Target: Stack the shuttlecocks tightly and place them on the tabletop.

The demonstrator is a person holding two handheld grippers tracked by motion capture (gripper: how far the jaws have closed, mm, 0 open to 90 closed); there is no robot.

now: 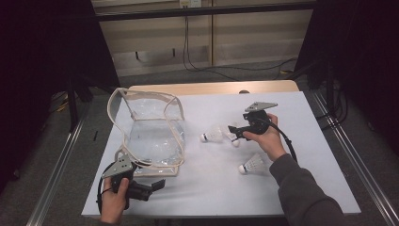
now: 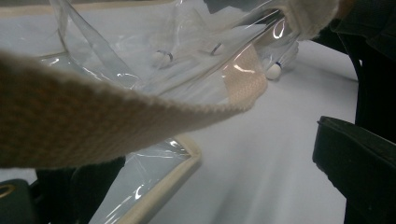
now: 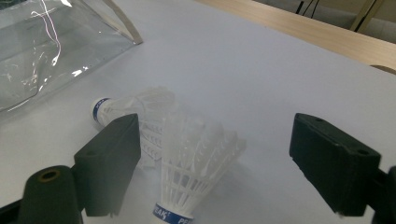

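A clear plastic bag point(image 1: 150, 136) with cream trim stands on the left of the white table; close up, the bag point(image 2: 154, 70) has a cream webbing strap point(image 2: 93, 116) that crosses just above my left jaw. My left gripper point(image 1: 157, 186) lies by the bag's front corner, and in its own view the left gripper point(image 2: 215, 177) has its jaws wide apart. Three white shuttlecocks lie to the right: one point(image 1: 211, 135), a second point(image 1: 234, 140), and a third point(image 1: 251, 165) nearer the person. My right gripper point(image 3: 219, 154) is open, its jaws either side of a shuttlecock point(image 3: 196, 172) without pressing it. Another shuttlecock point(image 3: 126, 105) lies just behind.
The white tabletop point(image 1: 301, 179) has bare room at the front right. A wooden strip point(image 1: 211, 88) runs along its far edge. Cables point(image 1: 226, 70) lie on the floor beyond, and metal rails point(image 1: 56, 165) flank the table.
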